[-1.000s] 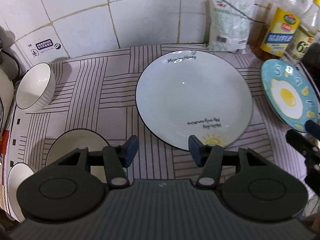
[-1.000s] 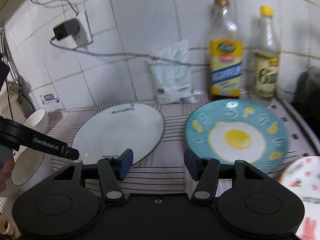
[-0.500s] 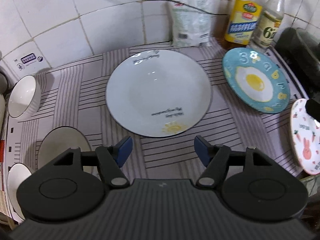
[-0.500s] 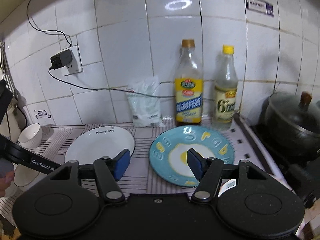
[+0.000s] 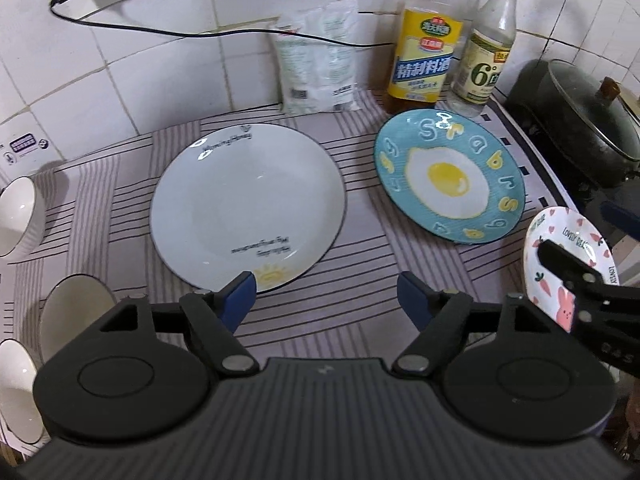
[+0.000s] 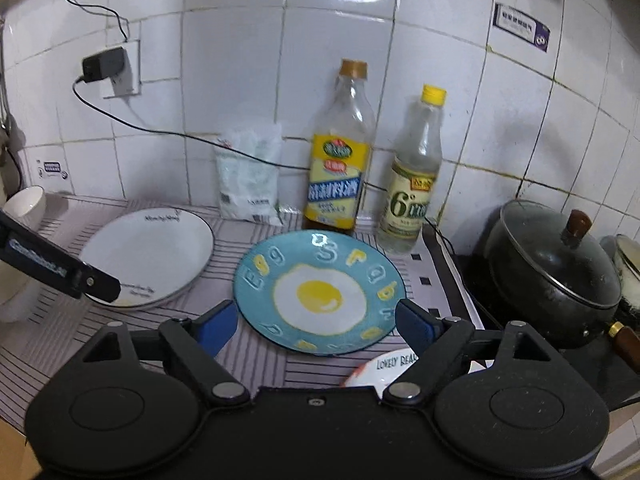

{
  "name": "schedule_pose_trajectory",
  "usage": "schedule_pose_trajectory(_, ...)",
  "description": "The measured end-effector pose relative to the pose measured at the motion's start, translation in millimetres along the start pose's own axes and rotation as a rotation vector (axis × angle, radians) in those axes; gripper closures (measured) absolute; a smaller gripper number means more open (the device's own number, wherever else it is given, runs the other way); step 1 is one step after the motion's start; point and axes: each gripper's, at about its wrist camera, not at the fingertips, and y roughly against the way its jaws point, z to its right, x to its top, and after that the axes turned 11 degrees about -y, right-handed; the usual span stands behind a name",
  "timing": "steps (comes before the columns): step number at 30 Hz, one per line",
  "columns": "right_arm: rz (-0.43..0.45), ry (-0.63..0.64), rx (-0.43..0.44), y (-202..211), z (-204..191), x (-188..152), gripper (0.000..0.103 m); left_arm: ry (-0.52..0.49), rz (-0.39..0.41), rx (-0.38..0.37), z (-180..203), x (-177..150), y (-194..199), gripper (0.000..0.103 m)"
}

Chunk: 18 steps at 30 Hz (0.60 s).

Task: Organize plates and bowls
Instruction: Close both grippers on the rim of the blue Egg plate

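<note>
A large white plate (image 5: 248, 216) with a sun print lies mid-counter; it also shows in the right wrist view (image 6: 150, 254). A blue fried-egg plate (image 5: 448, 176) lies to its right and shows in the right wrist view (image 6: 320, 290). A small bunny plate (image 5: 568, 268) sits at the right edge, partly hidden. White bowls (image 5: 18, 216) (image 5: 16, 388) and a grey bowl (image 5: 72, 316) sit at the left. My left gripper (image 5: 326, 298) is open and empty above the white plate's near rim. My right gripper (image 6: 316, 326) is open and empty over the blue plate's near edge.
Two bottles (image 6: 336, 160) (image 6: 414, 176) and a white bag (image 6: 250, 174) stand against the tiled wall. A black lidded pot (image 6: 552, 268) sits on the stove at right. A charger cable (image 5: 200, 32) runs along the wall. The striped mat (image 5: 360, 312) covers the counter.
Both grippers have pulled back and risen, widening the views. The left view has swung right, bringing the blue and bunny plates into sight. Both stay open.
</note>
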Motion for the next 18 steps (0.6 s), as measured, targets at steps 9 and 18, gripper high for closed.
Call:
schedule_pose_trajectory(9,-0.021,-0.069,-0.006,-47.4,33.9,-5.8,0.014,0.089,0.053,-0.022,15.7,3.1,-33.5,0.011)
schedule_pose_trajectory(18,-0.089,-0.131,-0.003,-106.5,57.9,-4.0,0.029,0.259,0.113,-0.11,14.6,9.8,-79.3,0.013)
